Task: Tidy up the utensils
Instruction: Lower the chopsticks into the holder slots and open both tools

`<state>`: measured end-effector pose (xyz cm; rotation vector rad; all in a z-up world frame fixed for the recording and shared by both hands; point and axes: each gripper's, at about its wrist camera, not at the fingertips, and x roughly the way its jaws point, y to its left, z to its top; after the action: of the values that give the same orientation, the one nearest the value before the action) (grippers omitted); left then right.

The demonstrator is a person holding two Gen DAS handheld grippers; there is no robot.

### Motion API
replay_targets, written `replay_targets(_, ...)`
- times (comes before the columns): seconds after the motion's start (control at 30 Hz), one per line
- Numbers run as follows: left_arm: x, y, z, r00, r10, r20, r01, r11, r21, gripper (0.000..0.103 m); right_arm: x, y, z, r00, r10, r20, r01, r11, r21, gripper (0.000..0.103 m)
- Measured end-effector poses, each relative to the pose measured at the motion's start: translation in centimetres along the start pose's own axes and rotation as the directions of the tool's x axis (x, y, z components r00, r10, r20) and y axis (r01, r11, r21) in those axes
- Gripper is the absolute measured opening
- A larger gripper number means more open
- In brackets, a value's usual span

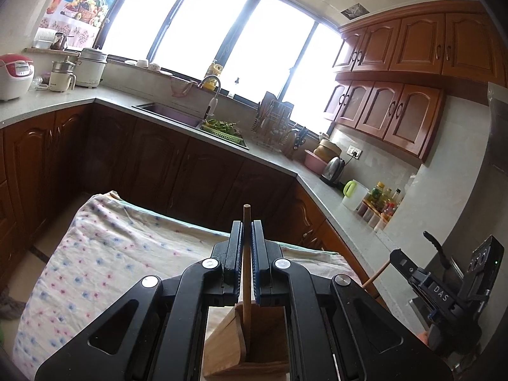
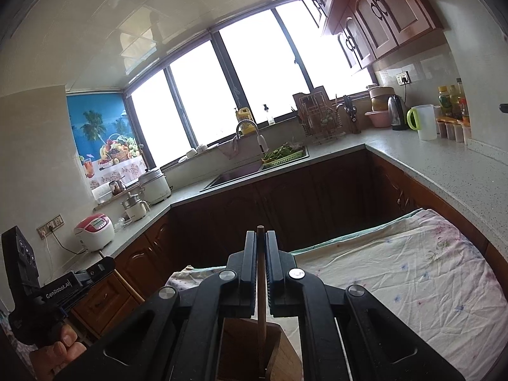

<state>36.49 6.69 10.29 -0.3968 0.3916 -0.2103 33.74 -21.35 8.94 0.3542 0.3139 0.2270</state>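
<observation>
Utensils: two thin round wooden sticks, likely chopsticks, one per gripper. Under both grippers sits a wooden box [image 1: 250, 346], square, open-topped, plain grain, on a table with a wrinkled floral cloth [image 1: 104, 247]. Left gripper [image 1: 247, 231] is pinched on a pale stick [image 1: 246, 273], upright, lower end already inside the box. Right gripper [image 2: 261, 241] is pinched on a darker stick [image 2: 261, 301], upright, its tip also down in the box. Step looks like dropping both in. To do it well: keep the sticks vertical, lower until the tips are near the floor, clear of the walls, then release. Smooth sticks may slip or tip.
</observation>
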Motion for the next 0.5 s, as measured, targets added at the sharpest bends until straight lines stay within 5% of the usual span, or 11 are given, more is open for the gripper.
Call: replay_targets(0.5,1.8,0.2,-1.3,0.998,0.006,-0.069,-0.004,1.0,0.027,0.005,1.4,-1.5,-1.6,0.999,-0.019,-0.045,0.02,1.0,0.024,0.005)
